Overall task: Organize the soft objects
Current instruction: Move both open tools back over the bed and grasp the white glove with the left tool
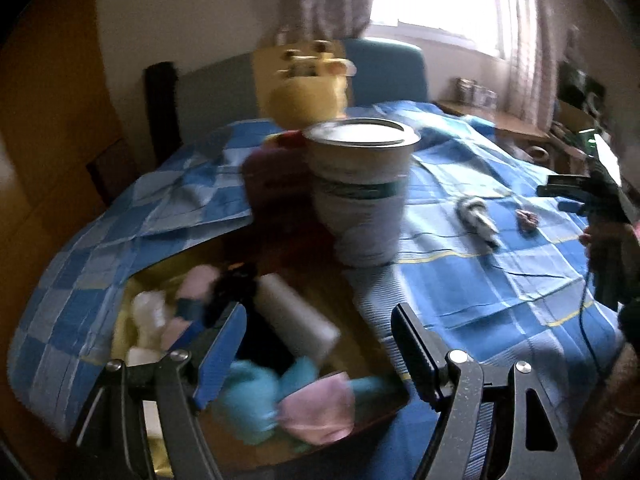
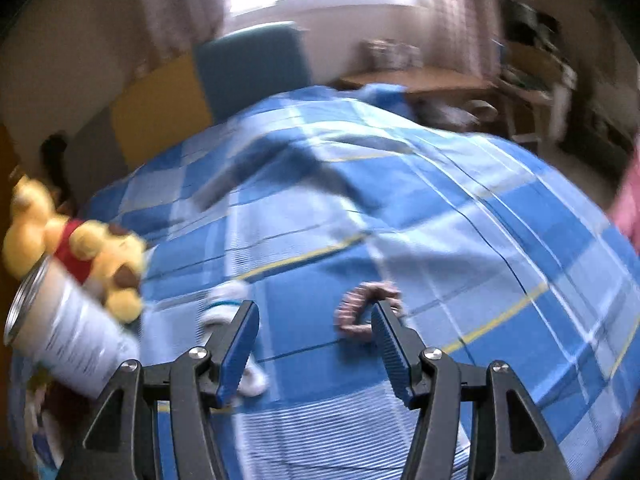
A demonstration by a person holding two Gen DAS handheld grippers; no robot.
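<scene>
Box (image 1: pixel 384 368), lower left of left view: already holds several soft items, among them a teal toy (image 1: pixel 256 396), pink cloth (image 1: pixel 320 408) and white roll (image 1: pixel 296 316). Left gripper (image 1: pixel 320 344) hangs over it, jaws wide, empty. Still loose on the bedspread (image 2: pixel 440 208): scrunchie (image 2: pixel 360 308) at centre of right view, sock (image 2: pixel 224 304) left of it, bear (image 2: pixel 88 248) beside the can (image 2: pixel 68 344) at left edge. Right gripper (image 2: pixel 316 344) wide open, empty, near the scrunchie. Judged partway done.

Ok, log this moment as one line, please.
left tool: open, over filled box | right tool: open, near scrunchie | sock loose on bedspread
</scene>
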